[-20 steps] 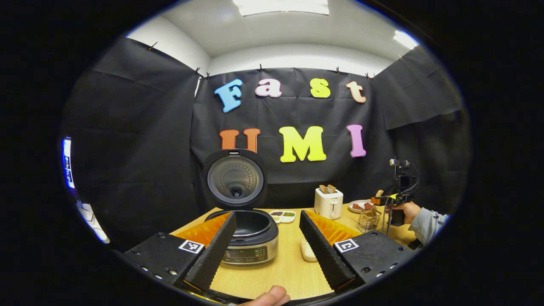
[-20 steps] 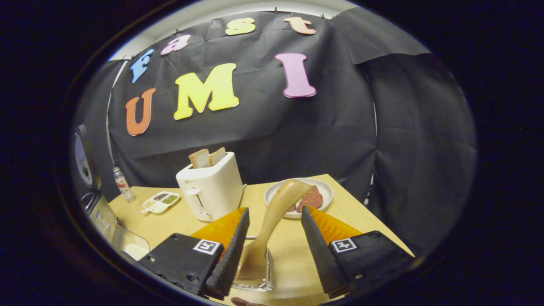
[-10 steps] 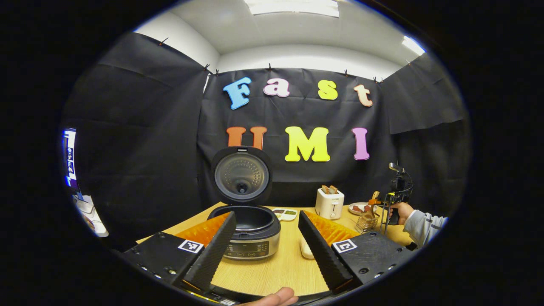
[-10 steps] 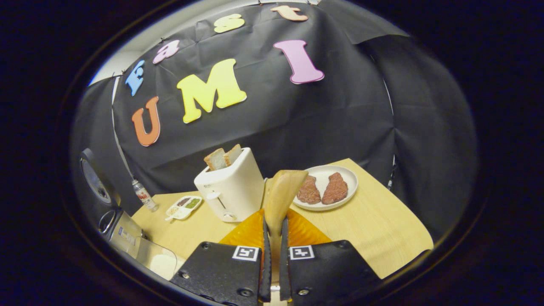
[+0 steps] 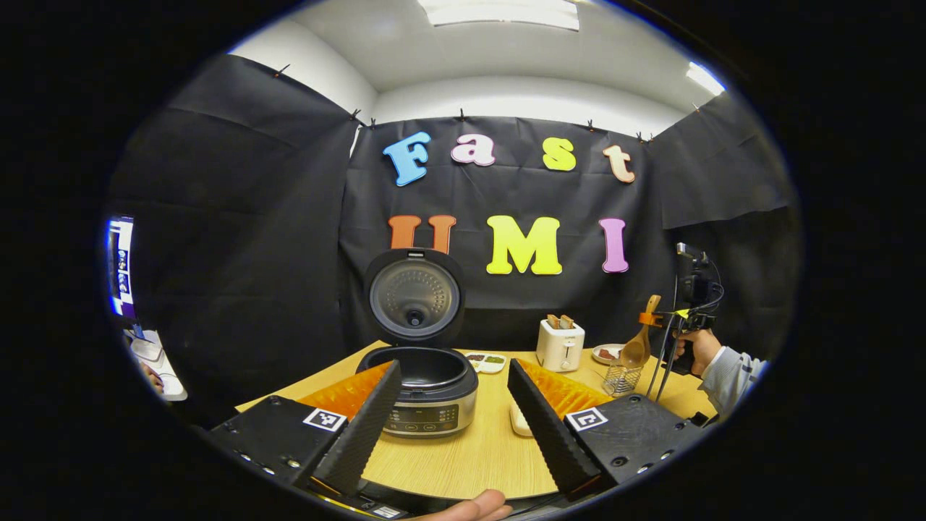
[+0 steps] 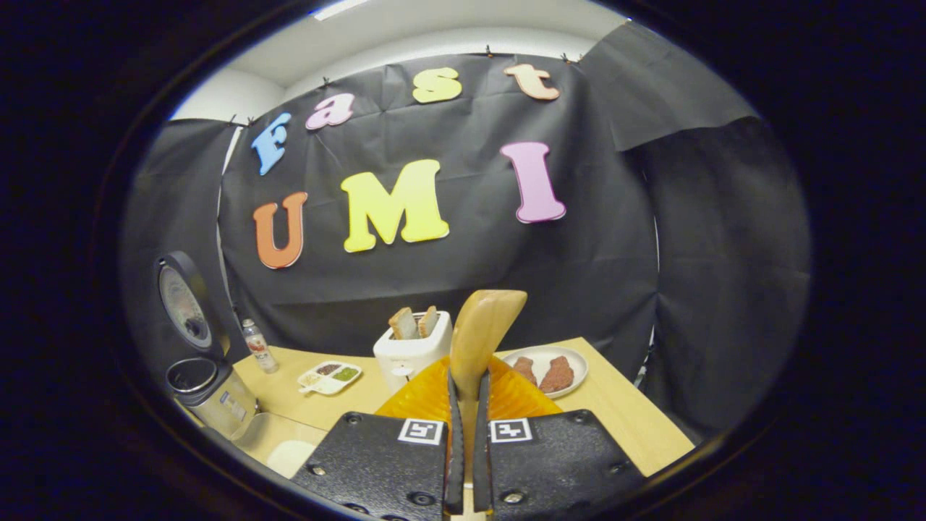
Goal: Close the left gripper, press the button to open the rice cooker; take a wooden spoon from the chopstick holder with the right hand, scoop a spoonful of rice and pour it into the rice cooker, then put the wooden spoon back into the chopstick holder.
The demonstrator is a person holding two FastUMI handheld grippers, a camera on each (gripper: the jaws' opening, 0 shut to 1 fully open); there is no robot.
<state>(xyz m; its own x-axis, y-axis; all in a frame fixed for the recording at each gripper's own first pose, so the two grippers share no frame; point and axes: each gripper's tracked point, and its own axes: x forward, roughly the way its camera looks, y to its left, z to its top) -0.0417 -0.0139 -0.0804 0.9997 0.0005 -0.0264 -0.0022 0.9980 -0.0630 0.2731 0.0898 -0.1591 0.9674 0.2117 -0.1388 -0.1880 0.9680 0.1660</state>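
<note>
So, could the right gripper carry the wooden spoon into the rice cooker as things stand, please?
Probably yes: the rice cooker has its lid standing open, and the right gripper, shut on the wooden spoon, holds it above the chopstick holder.

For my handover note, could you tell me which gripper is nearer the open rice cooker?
Left. The left gripper faces the rice cooker head-on, just short of it; the right gripper holds the wooden spoon across the table.

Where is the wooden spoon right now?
The wooden spoon is clamped in the right gripper; the left gripper view shows it lifted above the chopstick holder.
</note>
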